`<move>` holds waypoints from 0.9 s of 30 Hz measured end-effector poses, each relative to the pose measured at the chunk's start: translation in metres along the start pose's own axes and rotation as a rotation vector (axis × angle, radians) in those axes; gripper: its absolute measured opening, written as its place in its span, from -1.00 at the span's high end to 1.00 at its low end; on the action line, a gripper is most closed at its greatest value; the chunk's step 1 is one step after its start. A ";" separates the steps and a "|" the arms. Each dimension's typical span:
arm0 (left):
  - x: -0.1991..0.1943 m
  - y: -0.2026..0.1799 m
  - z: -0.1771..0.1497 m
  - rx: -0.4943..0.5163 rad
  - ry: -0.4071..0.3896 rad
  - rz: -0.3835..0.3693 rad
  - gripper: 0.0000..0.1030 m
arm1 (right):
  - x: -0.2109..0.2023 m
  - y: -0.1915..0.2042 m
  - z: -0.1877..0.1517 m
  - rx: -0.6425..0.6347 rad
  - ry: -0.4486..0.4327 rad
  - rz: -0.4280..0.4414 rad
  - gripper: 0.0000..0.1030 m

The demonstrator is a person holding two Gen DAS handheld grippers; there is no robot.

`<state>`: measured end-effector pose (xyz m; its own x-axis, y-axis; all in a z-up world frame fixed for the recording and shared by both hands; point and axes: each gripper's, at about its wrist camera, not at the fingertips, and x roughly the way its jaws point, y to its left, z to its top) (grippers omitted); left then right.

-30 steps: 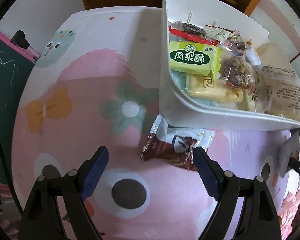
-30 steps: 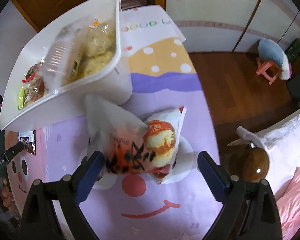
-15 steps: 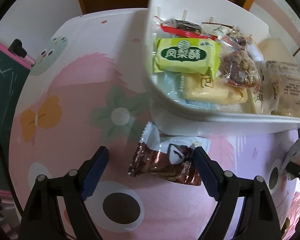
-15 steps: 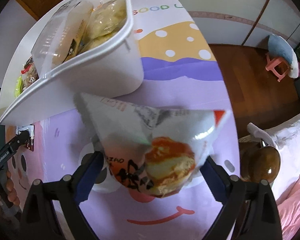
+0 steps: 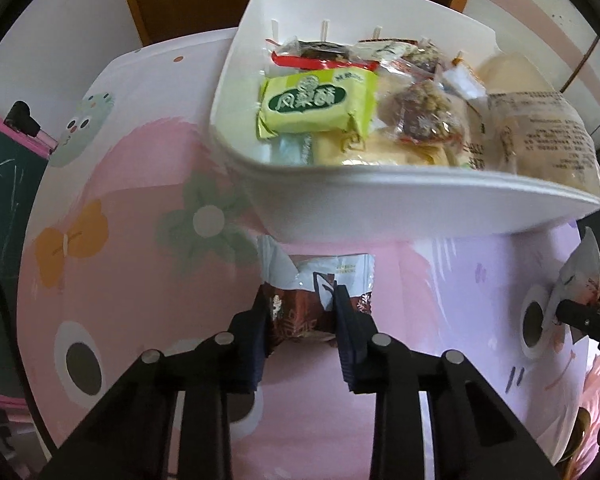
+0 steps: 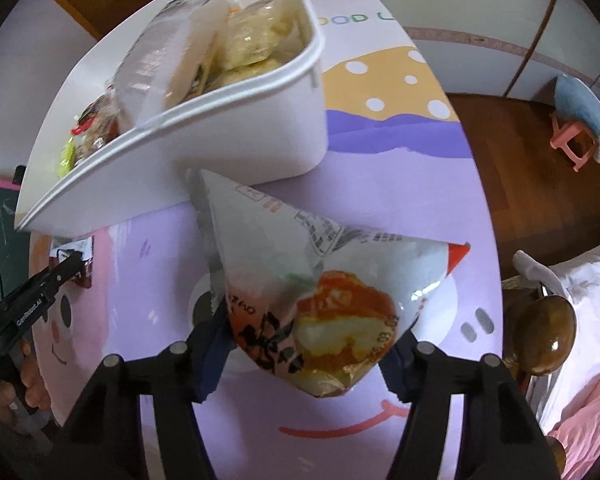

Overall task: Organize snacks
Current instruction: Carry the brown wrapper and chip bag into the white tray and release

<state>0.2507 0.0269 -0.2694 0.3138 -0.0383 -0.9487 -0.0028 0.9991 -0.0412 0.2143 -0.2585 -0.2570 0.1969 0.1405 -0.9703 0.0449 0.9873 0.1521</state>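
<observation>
A table covered with a cartoon-printed cloth (image 5: pixel 140 264) carries everything. The cloth shows pink and lilac faces, a green flower, an orange bow, and a yellow dotted patch toward the far edge. A white plastic bin (image 5: pixel 400 204), filled with wrapped snacks, stands directly on the cloth at the far side. Just in front of the bin's near wall lies a brown-and-white snack packet (image 5: pixel 320 292). To the right, also just below the bin, is a white bread bag with orange print (image 6: pixel 308 292); whether it rests on the cloth cannot be told.
</observation>
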 end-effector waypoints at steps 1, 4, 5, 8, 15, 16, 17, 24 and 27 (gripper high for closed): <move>-0.002 0.000 -0.004 0.002 0.002 -0.001 0.49 | -0.001 0.002 -0.002 -0.007 0.001 0.000 -0.23; -0.010 -0.003 -0.012 0.009 0.017 -0.022 0.51 | -0.004 0.013 -0.011 -0.028 0.010 0.008 -0.23; -0.014 -0.006 -0.017 0.015 0.023 -0.033 0.51 | -0.005 0.016 -0.015 -0.036 0.012 0.010 -0.23; -0.027 -0.022 -0.033 0.036 0.022 -0.063 0.52 | -0.010 0.029 -0.025 -0.066 0.013 0.015 -0.23; -0.072 -0.039 -0.050 0.068 -0.011 -0.123 0.53 | -0.031 0.055 -0.047 -0.118 -0.006 0.042 -0.23; -0.079 -0.040 -0.049 0.071 -0.021 -0.131 0.53 | -0.036 0.058 -0.050 -0.124 -0.015 0.045 -0.23; -0.088 -0.042 -0.050 0.076 -0.034 -0.135 0.53 | -0.041 0.060 -0.052 -0.131 -0.026 0.049 -0.23; -0.155 -0.029 -0.028 0.103 -0.138 -0.164 0.53 | -0.099 0.076 -0.061 -0.174 -0.135 0.084 -0.23; -0.181 -0.029 -0.014 0.111 -0.185 -0.153 0.53 | -0.129 0.084 -0.049 -0.185 -0.193 0.109 -0.23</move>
<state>0.1806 0.0046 -0.1014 0.4705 -0.1956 -0.8604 0.1589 0.9780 -0.1354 0.1445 -0.1904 -0.1288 0.3740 0.2473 -0.8939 -0.1627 0.9664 0.1992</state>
